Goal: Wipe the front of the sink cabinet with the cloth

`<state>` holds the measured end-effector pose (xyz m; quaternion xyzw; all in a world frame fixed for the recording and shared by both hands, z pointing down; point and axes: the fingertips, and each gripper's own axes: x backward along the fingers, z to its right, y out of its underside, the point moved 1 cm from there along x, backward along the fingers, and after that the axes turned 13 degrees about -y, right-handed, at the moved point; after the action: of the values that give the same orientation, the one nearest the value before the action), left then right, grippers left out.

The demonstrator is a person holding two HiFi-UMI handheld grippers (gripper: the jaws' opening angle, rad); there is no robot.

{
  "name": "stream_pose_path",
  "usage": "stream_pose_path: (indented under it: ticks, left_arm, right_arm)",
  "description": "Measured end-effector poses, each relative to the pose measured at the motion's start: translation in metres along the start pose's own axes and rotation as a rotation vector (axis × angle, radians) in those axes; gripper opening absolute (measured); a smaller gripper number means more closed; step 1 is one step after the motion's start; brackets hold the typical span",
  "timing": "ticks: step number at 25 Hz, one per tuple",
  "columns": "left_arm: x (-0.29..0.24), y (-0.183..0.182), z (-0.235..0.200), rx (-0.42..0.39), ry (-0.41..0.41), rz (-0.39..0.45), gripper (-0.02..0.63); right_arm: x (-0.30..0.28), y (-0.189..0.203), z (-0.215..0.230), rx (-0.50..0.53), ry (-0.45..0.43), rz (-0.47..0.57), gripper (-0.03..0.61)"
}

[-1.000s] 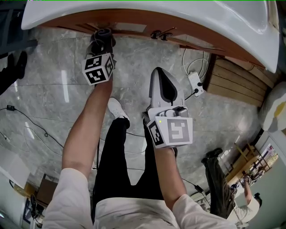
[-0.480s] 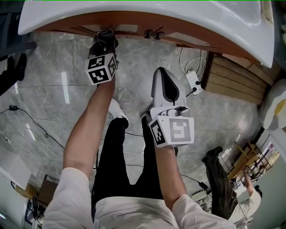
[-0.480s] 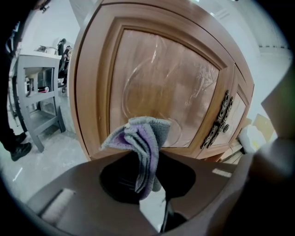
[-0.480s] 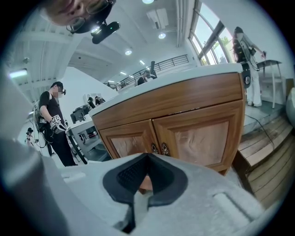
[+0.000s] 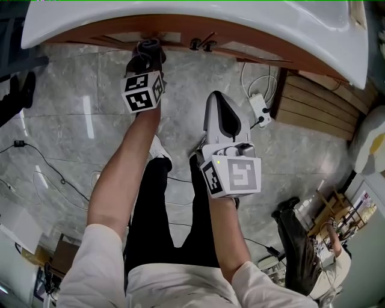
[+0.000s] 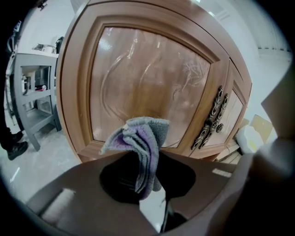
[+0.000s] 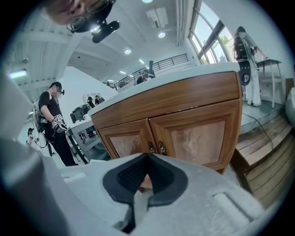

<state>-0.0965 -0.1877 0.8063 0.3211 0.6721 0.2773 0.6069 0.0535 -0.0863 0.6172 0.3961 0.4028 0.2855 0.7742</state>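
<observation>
The left gripper (image 6: 147, 180) is clamped on a bunched grey-and-purple cloth (image 6: 138, 146). The cloth stands up out of the jaws toward the lower part of the left cabinet door (image 6: 147, 78). In the head view, the cloth (image 5: 148, 50) sits at about 11 o'clock, tucked under the white basin rim (image 5: 252, 17) and right up against the cabinet front (image 5: 180, 29). Whether it actually presses on the wood cannot be told. The right gripper (image 7: 146, 161) hangs back near the middle of the head view (image 5: 217, 99), pointing at the cabinet from well away. Its jaws are pressed together on nothing.

The likeliest trouble is the ornate door handles (image 6: 211, 120), which lie at 3 o'clock from the cloth in the left gripper view. A sideways stroke toward them could snag the loose folds and drag the cloth out of the pinch. The cloth is also only a narrow wad. If it folds back or slips, the hard jaw tips could meet the glossy panel and scratch it. A power strip (image 5: 263, 112) and its cable lie on the floor at 2 o'clock from the right gripper, a trip risk if the person steps that way.

Compared with a second ago, the left gripper and cloth have slid toward 3 o'clock along the cabinet front, closing on the handles (image 5: 202, 43). The right gripper has barely moved.
</observation>
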Motion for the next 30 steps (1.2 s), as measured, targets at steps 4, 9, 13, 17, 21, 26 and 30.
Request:
stream_pose_path:
  ticks: [4, 9, 13, 17, 21, 26, 30]
  left_arm:
    - [0.001, 0.001, 0.012, -0.024, 0.019, 0.004, 0.074]
    - [0.001, 0.001, 0.029, -0.041, 0.047, 0.007, 0.074]
    - [0.002, 0.002, 0.034, -0.046, 0.051, 0.004, 0.074]
    - [0.001, 0.002, 0.041, -0.037, 0.049, 0.0, 0.074]
    - [0.002, 0.002, 0.051, -0.041, 0.06, 0.0, 0.074]
    - [0.003, 0.004, 0.066, -0.053, 0.079, -0.003, 0.074]
    - [0.003, 0.006, 0.071, -0.05, 0.073, -0.008, 0.074]
  right_arm:
    - [0.003, 0.001, 0.004, -0.004, 0.004, -0.001, 0.0]
    - [0.004, -0.001, 0.008, -0.004, 0.003, -0.001, 0.0]
    - [0.008, -0.005, 0.011, -0.004, -0.001, 0.006, 0.0]
    - [0.01, -0.004, 0.016, -0.012, 0.003, 0.011, 0.0]
    - [0.013, -0.007, 0.02, -0.014, 0.002, 0.016, 0.0]
    - [0.018, -0.01, 0.027, -0.017, 0.014, 0.024, 0.0]
    - [0.021, -0.008, 0.03, -0.018, 0.014, 0.022, 0.0]
